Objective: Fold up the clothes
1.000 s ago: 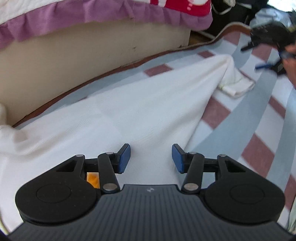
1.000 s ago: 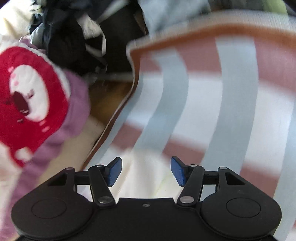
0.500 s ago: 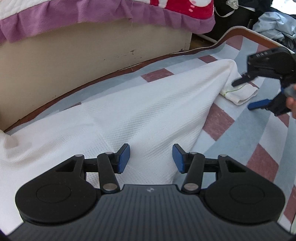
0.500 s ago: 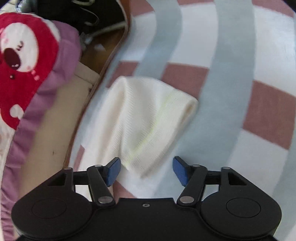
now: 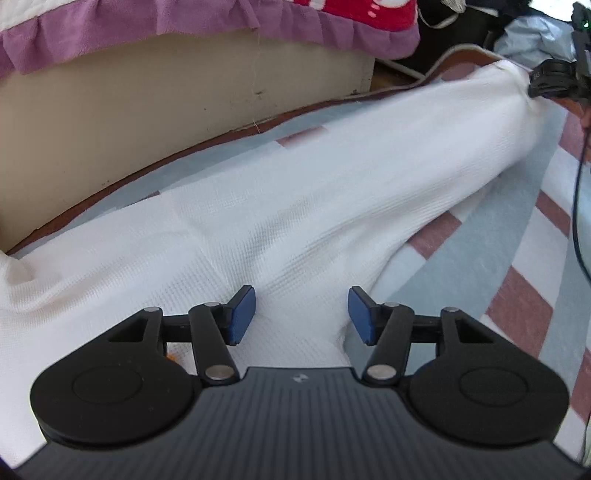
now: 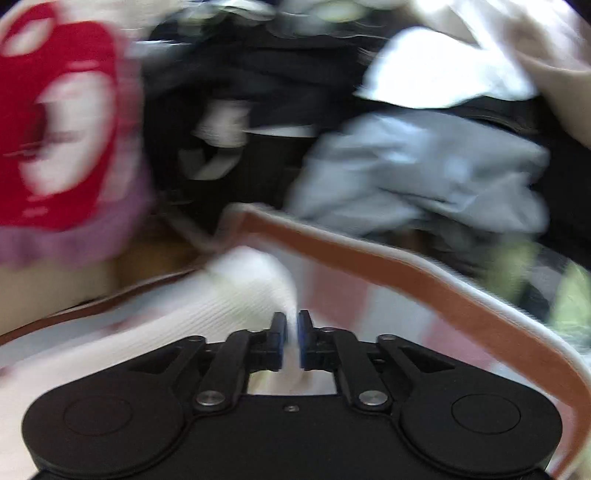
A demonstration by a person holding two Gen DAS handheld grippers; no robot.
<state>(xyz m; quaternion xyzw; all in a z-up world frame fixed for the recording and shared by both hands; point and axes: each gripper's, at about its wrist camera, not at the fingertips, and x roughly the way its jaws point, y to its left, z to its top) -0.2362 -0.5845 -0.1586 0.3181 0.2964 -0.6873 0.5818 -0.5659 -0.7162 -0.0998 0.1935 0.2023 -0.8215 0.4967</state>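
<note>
A white waffle-knit garment point(image 5: 280, 221) lies spread on a striped mat point(image 5: 517, 280). My left gripper point(image 5: 301, 314) hovers low over its near part, pointing steeply down. Its jaws are opening, and the cloth lies under and between the blue pads without being pinched. The garment's long sleeve point(image 5: 461, 122) stretches to the far right, where my right gripper point(image 5: 532, 86) holds its end raised. In the blurred right wrist view the right gripper point(image 6: 291, 332) is closing, its pads nearly together with the white sleeve end point(image 6: 251, 291) pinched between them.
A beige bed base point(image 5: 147, 122) with a purple-frilled red blanket point(image 5: 221, 26) stands along the mat's far side. Beyond the mat's brown edge point(image 6: 406, 273) lies a heap of dark and pale blue clothes point(image 6: 424, 173). A black cable point(image 5: 576, 206) hangs at the right.
The right gripper went from open above the folded sleeve end to pinching it, and lifted it so the sleeve is drawn out straight. The left gripper stayed put and opened slightly.
</note>
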